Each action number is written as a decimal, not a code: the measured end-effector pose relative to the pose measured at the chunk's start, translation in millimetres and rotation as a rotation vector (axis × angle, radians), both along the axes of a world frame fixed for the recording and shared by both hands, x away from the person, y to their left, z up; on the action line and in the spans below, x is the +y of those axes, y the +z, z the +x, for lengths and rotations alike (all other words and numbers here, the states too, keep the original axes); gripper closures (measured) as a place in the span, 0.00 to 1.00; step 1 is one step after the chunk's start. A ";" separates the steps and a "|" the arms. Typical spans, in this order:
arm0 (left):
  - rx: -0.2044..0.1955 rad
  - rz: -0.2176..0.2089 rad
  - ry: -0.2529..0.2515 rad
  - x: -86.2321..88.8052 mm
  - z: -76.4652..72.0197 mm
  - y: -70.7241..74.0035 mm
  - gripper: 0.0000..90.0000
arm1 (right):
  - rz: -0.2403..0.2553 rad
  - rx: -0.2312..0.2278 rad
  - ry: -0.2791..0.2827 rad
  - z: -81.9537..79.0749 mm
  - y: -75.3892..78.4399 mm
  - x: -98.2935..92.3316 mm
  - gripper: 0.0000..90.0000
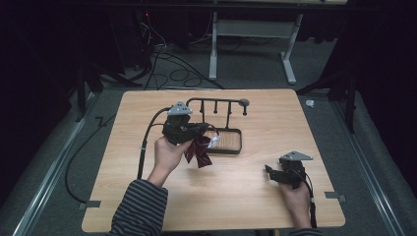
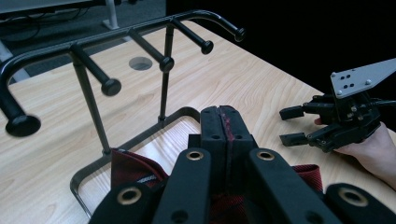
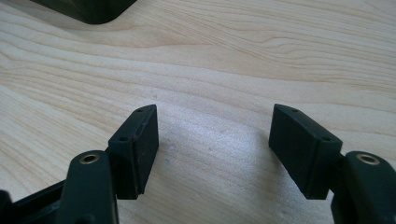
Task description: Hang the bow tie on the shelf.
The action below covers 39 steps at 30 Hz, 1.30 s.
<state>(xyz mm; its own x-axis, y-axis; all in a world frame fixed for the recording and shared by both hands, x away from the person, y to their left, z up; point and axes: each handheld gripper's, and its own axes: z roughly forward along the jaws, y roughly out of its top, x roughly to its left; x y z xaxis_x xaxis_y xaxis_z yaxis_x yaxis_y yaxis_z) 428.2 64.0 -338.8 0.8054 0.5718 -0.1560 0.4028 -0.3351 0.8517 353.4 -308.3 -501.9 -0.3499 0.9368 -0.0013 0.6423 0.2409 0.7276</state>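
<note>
A black rack (image 1: 216, 102) with several knobbed pegs (image 2: 110, 86) stands on a tray-like base (image 1: 235, 149) at the table's middle. My left gripper (image 1: 206, 129) hovers just left of the rack, over the base, shut on a dark red cloth (image 1: 197, 152) that hangs below it. In the left gripper view the jaws (image 2: 226, 116) are pressed together with a red sliver between them, and the red cloth (image 2: 133, 169) bunches beneath. My right gripper (image 1: 269, 170) rests low at the table's right, open, with bare wood between its fingertips (image 3: 212, 140).
A round hole (image 2: 140, 63) sits in the tabletop behind the rack. The left gripper's black cable (image 1: 145, 142) curves over the table's left side. Beyond the far edge, a white desk frame (image 1: 253, 44) and loose cables lie on the floor.
</note>
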 end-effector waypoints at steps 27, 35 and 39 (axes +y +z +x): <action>0.022 -0.011 0.028 -21.6 29.2 3.8 0.99 | 0.016 0.004 0.007 0.0 0.2 -1.1 0.38; 0.017 -0.018 0.050 -23.1 40.0 2.7 0.99 | 0.007 0.003 0.011 -0.2 0.1 0.0 0.38; 0.010 -0.034 0.071 -22.4 43.4 2.9 0.99 | 0.002 0.001 0.009 -0.3 0.1 0.5 0.38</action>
